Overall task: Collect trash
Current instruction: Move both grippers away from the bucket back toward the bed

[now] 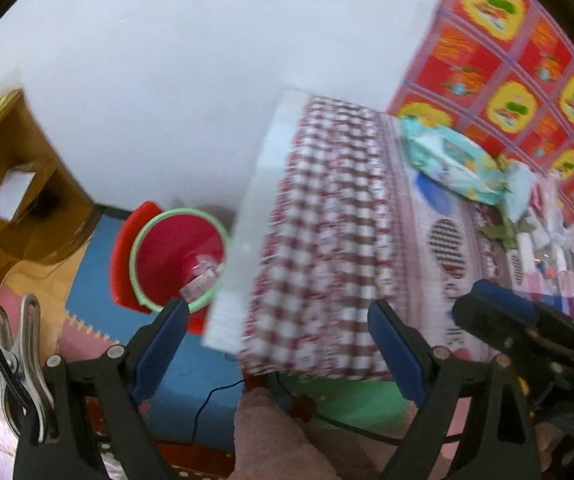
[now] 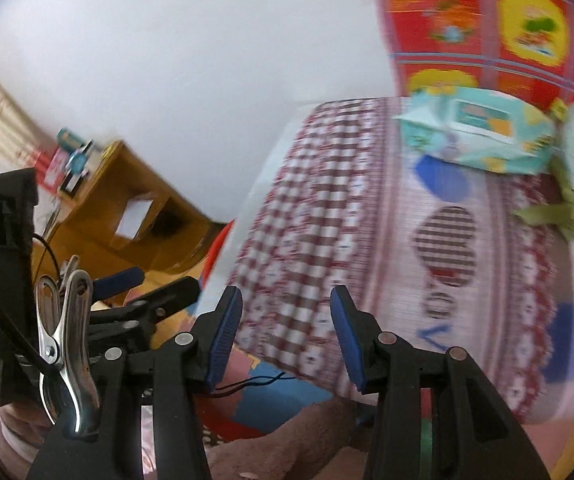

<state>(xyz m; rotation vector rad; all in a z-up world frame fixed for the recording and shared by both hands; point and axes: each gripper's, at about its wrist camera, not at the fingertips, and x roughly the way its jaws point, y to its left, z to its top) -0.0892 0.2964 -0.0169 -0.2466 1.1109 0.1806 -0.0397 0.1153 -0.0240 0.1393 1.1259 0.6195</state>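
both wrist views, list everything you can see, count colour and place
table: one, red and white check cloth, centre right
wipes pack: one, pale teal, on the table's far end
small litter: several pieces, green and white, on the table past the pack; blurred
bin: one, red with a pale green rim, on the floor left of the table
wrapper: one, clear, inside the bin
cabinet: one, brown wood, against the wall at left
floor mats: several, blue, pink and green, under the table and bin
hanging cloth: one, red and yellow, behind the table
left gripper: one, black with blue pads, open, empty
right gripper: one, black with blue pads, open, empty
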